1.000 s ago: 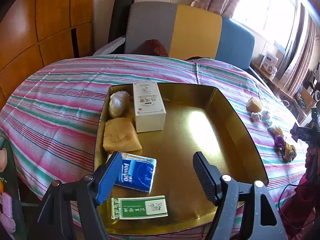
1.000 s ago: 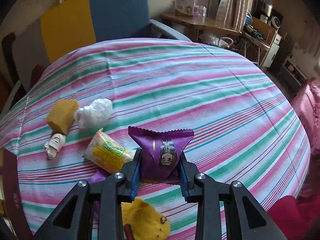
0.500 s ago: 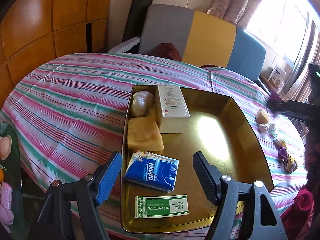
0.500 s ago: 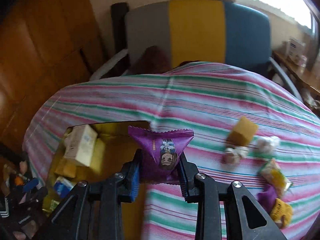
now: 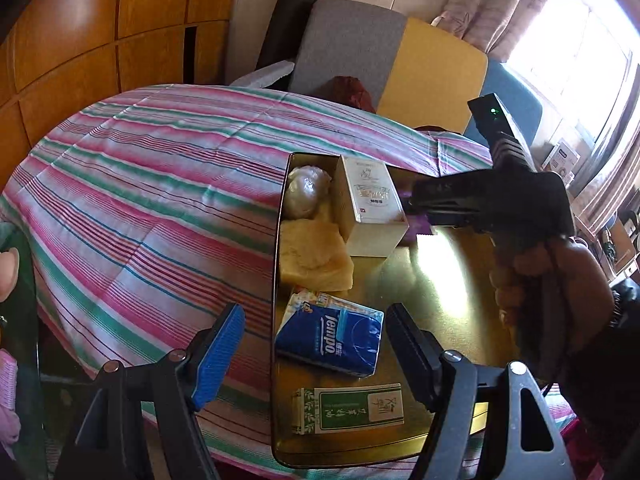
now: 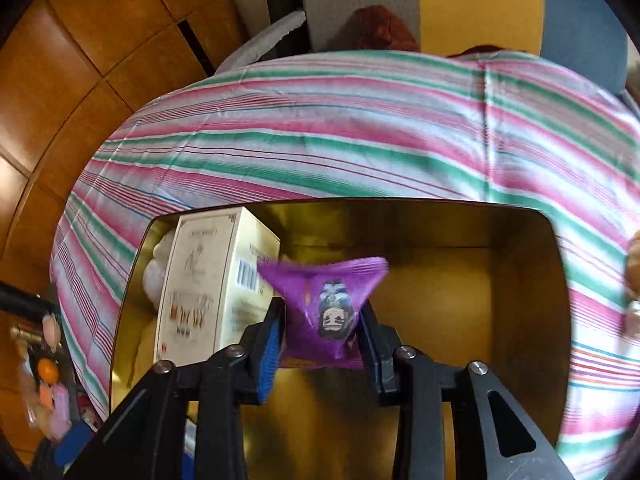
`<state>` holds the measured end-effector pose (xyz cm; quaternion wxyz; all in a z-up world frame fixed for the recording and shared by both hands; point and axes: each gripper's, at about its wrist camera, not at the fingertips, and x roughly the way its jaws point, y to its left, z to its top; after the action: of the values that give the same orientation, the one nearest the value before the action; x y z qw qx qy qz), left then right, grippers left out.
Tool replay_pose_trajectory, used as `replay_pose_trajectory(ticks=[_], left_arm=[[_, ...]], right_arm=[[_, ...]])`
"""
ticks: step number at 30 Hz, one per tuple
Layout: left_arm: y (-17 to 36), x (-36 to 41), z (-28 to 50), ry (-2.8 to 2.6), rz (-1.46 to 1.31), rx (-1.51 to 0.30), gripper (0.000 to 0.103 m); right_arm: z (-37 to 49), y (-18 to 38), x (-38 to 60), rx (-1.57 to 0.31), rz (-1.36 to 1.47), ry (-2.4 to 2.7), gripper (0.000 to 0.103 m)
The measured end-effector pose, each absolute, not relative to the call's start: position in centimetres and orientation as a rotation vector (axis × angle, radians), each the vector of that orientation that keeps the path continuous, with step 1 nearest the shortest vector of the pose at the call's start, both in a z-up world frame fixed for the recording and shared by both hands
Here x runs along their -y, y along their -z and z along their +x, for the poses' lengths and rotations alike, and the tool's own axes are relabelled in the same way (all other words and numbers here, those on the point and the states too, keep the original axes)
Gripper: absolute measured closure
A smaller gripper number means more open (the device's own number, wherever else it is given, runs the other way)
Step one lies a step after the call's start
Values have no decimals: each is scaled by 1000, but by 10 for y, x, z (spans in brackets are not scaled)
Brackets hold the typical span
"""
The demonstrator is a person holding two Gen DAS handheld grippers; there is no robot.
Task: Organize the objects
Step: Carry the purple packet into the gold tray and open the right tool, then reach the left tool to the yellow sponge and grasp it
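Swung over from the loose snacks, the right gripper (image 6: 322, 334) now carries the purple snack packet (image 6: 326, 308) above the gold tray (image 6: 520, 280).

Its jaws pinch the packet, probably for dropping beside the cream box (image 6: 200, 288). Left gripper (image 5: 312, 344) idles, jaws wide, empty, over the "Tempo" tissues (image 5: 330, 340).

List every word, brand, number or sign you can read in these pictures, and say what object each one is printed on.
"Tempo": on the blue tissue pack in the gold tray.
Green packet: Chinese characters, too small to read.
White box: printed label and a barcode, both too blurred to read.
Purple snack packet held by the right gripper: only a cartoon face, no readable text.
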<state>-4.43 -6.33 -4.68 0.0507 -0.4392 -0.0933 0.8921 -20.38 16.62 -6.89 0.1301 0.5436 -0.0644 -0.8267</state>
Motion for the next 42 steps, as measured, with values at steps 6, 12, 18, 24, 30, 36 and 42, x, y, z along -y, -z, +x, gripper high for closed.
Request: replay_pose_trajectory(ticks=[6, 12, 18, 24, 30, 36, 42], left_arm=[[49, 62, -45, -2713, -1344, 278, 29], [41, 56, -42, -2729, -1322, 251, 29], [30, 45, -36, -2730, -1274, 215, 29], [18, 24, -31, -2710, -1222, 136, 29], [12, 1, -30, -2667, -1193, 93, 29], [10, -25, -31, -2620, -1185, 41, 29], [8, -57, -36, -2571, -1188, -38, 30]], right_arm=[[-195, 57, -179, 265, 1488, 2428, 45], [-167, 34, -206, 295, 1418, 2461, 32], [-128, 16, -241, 272, 1354, 2512, 23], [-95, 7, -290, 272, 1335, 2587, 22], [-74, 2, -355, 290, 1361, 2705, 22], [-61, -1, -433, 382, 1383, 2860, 21], [-52, 6, -516, 488, 1399, 3060, 16]])
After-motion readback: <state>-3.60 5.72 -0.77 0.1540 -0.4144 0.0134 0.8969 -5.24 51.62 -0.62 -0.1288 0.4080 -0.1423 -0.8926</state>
